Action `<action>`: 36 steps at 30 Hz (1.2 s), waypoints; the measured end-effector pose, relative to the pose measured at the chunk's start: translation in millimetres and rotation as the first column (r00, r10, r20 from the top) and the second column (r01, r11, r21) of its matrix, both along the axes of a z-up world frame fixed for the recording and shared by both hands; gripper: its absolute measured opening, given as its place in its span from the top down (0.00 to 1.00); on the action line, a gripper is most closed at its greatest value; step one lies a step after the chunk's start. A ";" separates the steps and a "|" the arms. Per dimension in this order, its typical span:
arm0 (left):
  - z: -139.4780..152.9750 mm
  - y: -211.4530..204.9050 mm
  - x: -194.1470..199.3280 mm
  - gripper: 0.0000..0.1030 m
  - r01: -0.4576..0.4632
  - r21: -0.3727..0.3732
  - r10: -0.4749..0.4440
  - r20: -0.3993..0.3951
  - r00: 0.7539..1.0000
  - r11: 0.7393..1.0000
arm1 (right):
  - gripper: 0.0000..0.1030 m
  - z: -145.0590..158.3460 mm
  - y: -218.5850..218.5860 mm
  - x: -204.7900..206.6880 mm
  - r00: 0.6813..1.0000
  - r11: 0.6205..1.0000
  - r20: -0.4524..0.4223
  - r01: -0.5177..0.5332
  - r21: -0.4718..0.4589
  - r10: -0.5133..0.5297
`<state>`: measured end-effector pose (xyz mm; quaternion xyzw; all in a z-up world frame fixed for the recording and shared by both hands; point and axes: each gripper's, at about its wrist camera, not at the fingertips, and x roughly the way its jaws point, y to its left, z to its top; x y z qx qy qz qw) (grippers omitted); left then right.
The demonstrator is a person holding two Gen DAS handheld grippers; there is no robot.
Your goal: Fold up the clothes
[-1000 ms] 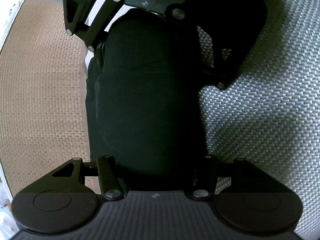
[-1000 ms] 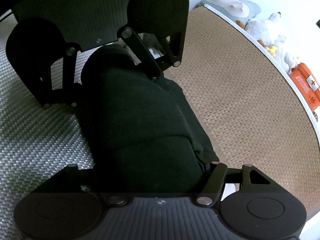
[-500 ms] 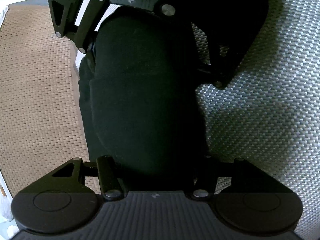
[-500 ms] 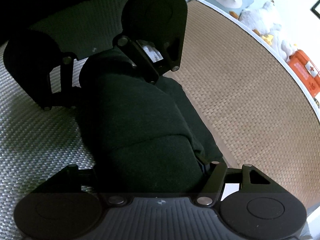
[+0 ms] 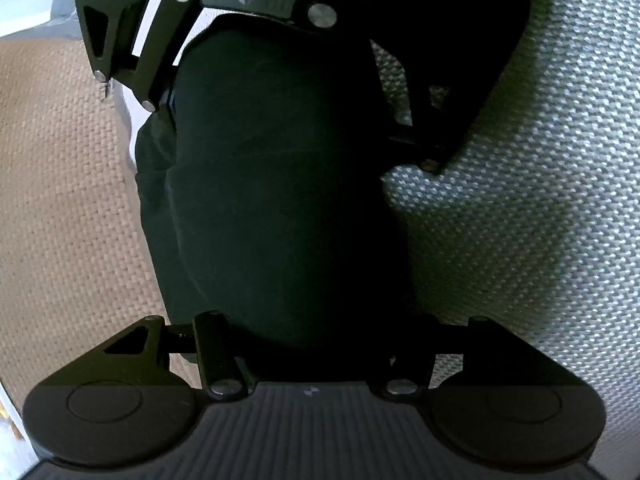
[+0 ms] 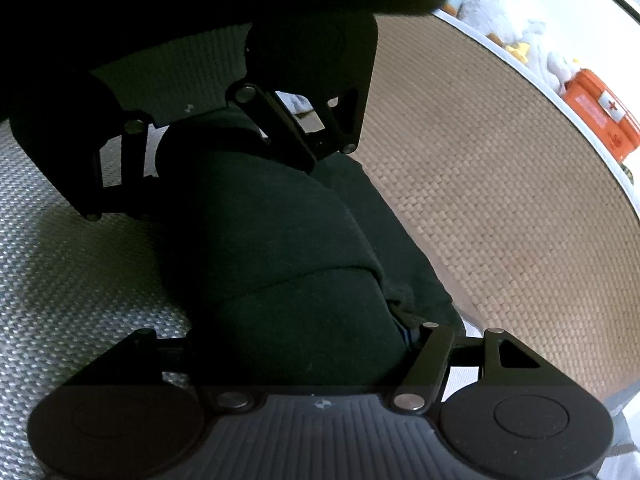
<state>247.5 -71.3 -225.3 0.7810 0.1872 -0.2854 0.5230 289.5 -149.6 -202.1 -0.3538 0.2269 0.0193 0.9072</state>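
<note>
Here's one dark bundle of cloth [image 5: 280, 184], rolled or folded thick, stretched between the two grippers like a log carried from both ends. The left gripper [image 5: 304, 344] has one end running in between its fingers; the right gripper [image 6: 304, 360] faces it and takes the other end the same way. The fingers of each stand well apart with the cloth filling the gap. Whether they press on it or merely cradle it, I cannot tell, as the tips are buried under the fabric.

The bundle's long axis runs straight from one gripper to the other, so neither is nearer; each sits at its own end. Below it lie two surfaces: a grey woven cover [image 5: 520, 208] and a tan woven mat [image 6: 500, 208], and the bundle sits right along the border between them. Whether it rests on them or hangs just above is unclear.

Count: one bundle, two grippers. Past the mat's far edge there is one orange case [image 6: 600, 116] and some soft toys [image 6: 524, 28].
</note>
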 end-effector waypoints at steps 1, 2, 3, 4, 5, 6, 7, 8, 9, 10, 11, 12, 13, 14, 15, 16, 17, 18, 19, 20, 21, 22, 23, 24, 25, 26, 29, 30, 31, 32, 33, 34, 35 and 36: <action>-2.2 -3.4 3.1 0.42 0.005 0.000 -0.005 -0.001 1.000 1.000 | 0.33 0.7 -1.9 1.2 1.000 1.000 0.000 0.005 0.001 -0.005; -4.4 -6.8 6.1 0.42 0.010 0.001 -0.010 -0.003 1.000 1.000 | 0.33 0.9 -4.1 1.7 1.000 1.000 0.000 0.010 0.003 -0.010; -6.6 -10.2 9.2 0.42 0.014 0.001 -0.014 -0.004 1.000 1.000 | 0.33 -0.3 -6.1 0.5 1.000 1.000 0.001 0.015 0.003 -0.015; -8.0 -12.6 11.7 0.42 0.019 0.000 -0.019 -0.005 1.000 1.000 | 0.33 -1.2 -7.6 -0.1 1.000 1.000 0.002 0.019 0.001 -0.019; -8.1 -13.1 13.2 0.42 0.023 -0.004 -0.023 -0.004 1.000 1.000 | 0.33 -1.0 -9.4 1.1 1.000 1.000 0.002 0.023 -0.002 -0.023; -8.1 -13.3 14.8 0.42 0.026 -0.009 -0.026 -0.003 1.000 1.000 | 0.33 -1.4 -10.9 1.3 1.000 1.000 0.002 0.028 -0.005 -0.028; -7.8 -13.0 16.5 0.42 0.029 -0.014 -0.029 -0.002 1.000 0.999 | 0.33 -2.2 -11.9 0.4 0.999 0.999 0.003 0.033 -0.009 -0.033; -7.7 -12.2 17.6 0.42 0.032 -0.018 -0.032 -0.001 1.000 0.999 | 0.33 -3.3 -12.2 -0.9 0.999 0.999 0.003 0.037 -0.011 -0.037; -7.6 -10.6 17.3 0.42 0.033 -0.023 -0.033 0.001 0.999 0.999 | 0.33 -4.1 -11.9 -1.9 0.999 0.999 0.004 0.041 -0.013 -0.041; -7.5 -8.9 17.1 0.42 0.034 -0.028 -0.034 0.003 0.999 0.999 | 0.33 -4.3 -11.7 -1.7 0.999 0.999 0.004 0.044 -0.016 -0.044; -7.4 -7.3 16.9 0.42 0.036 -0.033 -0.035 0.005 0.999 0.999 | 0.33 -4.7 -11.0 -1.9 0.999 0.999 0.004 0.046 -0.022 -0.046; -7.3 -5.7 16.7 0.42 0.037 -0.038 -0.037 0.007 0.999 0.999 | 0.33 -5.3 -10.0 -2.4 0.999 0.998 0.004 0.047 -0.029 -0.046; -7.2 -4.1 16.5 0.42 0.038 -0.043 -0.038 0.008 0.999 0.998 | 0.33 -6.0 -9.0 -2.9 0.999 0.998 0.004 0.047 -0.037 -0.047; -7.1 -2.5 16.3 0.42 0.040 -0.048 -0.039 0.010 0.999 0.998 | 0.33 -6.1 -8.6 -2.4 0.999 0.998 0.004 0.047 -0.043 -0.047; -6.9 -0.9 17.5 0.42 0.041 -0.054 -0.040 0.012 0.999 0.998 | 0.33 -5.8 -8.7 -1.0 0.999 0.998 0.005 0.048 -0.048 -0.048; -6.6 0.9 21.1 0.42 0.042 -0.061 -0.042 0.013 0.999 0.997 | 0.33 -5.5 -8.8 0.5 0.999 0.997 0.005 0.048 -0.053 -0.048; -6.4 2.8 23.8 0.42 0.044 -0.067 -0.043 0.014 0.999 0.997 | 0.33 -5.4 -8.9 1.5 0.999 0.997 0.007 0.048 -0.058 -0.048; -6.2 4.7 25.4 0.42 0.045 -0.073 -0.044 0.017 0.999 0.996 | 0.33 -5.7 -8.9 2.0 0.999 0.997 0.009 0.048 -0.062 -0.047; -6.1 6.6 27.9 0.42 0.046 -0.078 -0.045 0.019 0.999 0.996 | 0.33 -6.0 -9.0 2.6 0.999 0.997 0.012 0.047 -0.067 -0.046; -6.0 8.3 32.3 0.42 0.047 -0.083 -0.045 0.021 0.999 0.995 | 0.33 -6.3 -9.0 3.2 0.999 0.996 0.014 0.047 -0.071 -0.046; -6.1 9.8 37.4 0.42 0.047 -0.089 -0.045 0.025 0.999 0.995 | 0.33 -6.5 -9.1 3.7 0.999 0.996 0.016 0.046 -0.075 -0.045; -6.2 11.6 43.0 0.42 0.047 -0.096 -0.044 0.032 0.999 0.994 | 0.33 -6.9 -9.4 4.7 0.999 0.996 0.019 0.044 -0.082 -0.043; -4.9 13.1 41.4 0.42 0.043 -0.107 -0.039 0.039 0.998 0.993 | 0.33 -7.4 -8.9 5.7 0.999 0.995 0.022 0.040 -0.091 -0.039; -1.2 13.7 26.9 0.42 0.033 -0.126 -0.028 0.045 0.999 0.992 | 0.33 -7.7 -8.5 7.2 0.999 0.995 0.026 0.038 -0.097 -0.036; 2.6 14.2 12.3 0.42 0.023 -0.144 -0.016 0.051 0.999 0.989 | 0.33 -7.9 -9.3 9.6 0.999 0.994 0.030 0.039 -0.103 -0.036; 6.6 14.3 9.1 0.42 0.014 -0.163 -0.005 0.057 0.998 0.987 | 0.33 -8.1 -10.2 12.0 0.999 0.993 0.033 0.039 -0.108 -0.036; 9.1 -5.3 50.5 0.42 0.005 -0.212 0.010 0.069 0.998 0.977 | 0.33 -7.9 -15.5 21.3 0.999 0.992 0.033 0.040 -0.118 -0.036; 6.7 -14.1 58.0 0.42 0.008 -0.224 0.008 0.074 0.997 0.974 | 0.33 -8.2 -16.4 23.4 0.999 0.991 0.034 0.040 -0.125 -0.036; 4.6 -16.1 62.5 0.42 0.015 -0.235 0.004 0.079 0.997 0.972 | 0.34 -8.4 -17.2 24.9 0.999 0.991 0.035 0.040 -0.129 -0.036; 0.6 -17.3 69.2 0.42 0.020 -0.245 0.000 0.083 0.997 0.969 | 0.34 -8.7 -18.1 25.8 0.999 0.991 0.035 0.040 -0.131 -0.036; -3.0 -17.1 68.3 0.42 0.022 -0.251 0.000 0.087 0.996 0.968 | 0.34 -9.2 -19.1 27.3 0.999 0.990 0.036 0.040 -0.134 -0.035; -9.2 -20.2 66.0 0.42 0.021 -0.254 0.001 0.090 0.996 0.967 | 0.34 -9.6 -19.8 30.2 0.999 0.990 0.035 0.039 -0.138 -0.034; -13.1 -22.6 67.6 0.42 0.021 -0.255 0.003 0.093 0.996 0.967 | 0.34 -10.4 -19.8 32.3 0.999 0.989 0.034 0.037 -0.143 -0.032; -13.0 -23.7 75.8 0.43 0.021 -0.253 0.003 0.095 0.996 0.967 | 0.34 -11.3 -20.3 34.5 0.999 0.989 0.033 0.036 -0.146 -0.031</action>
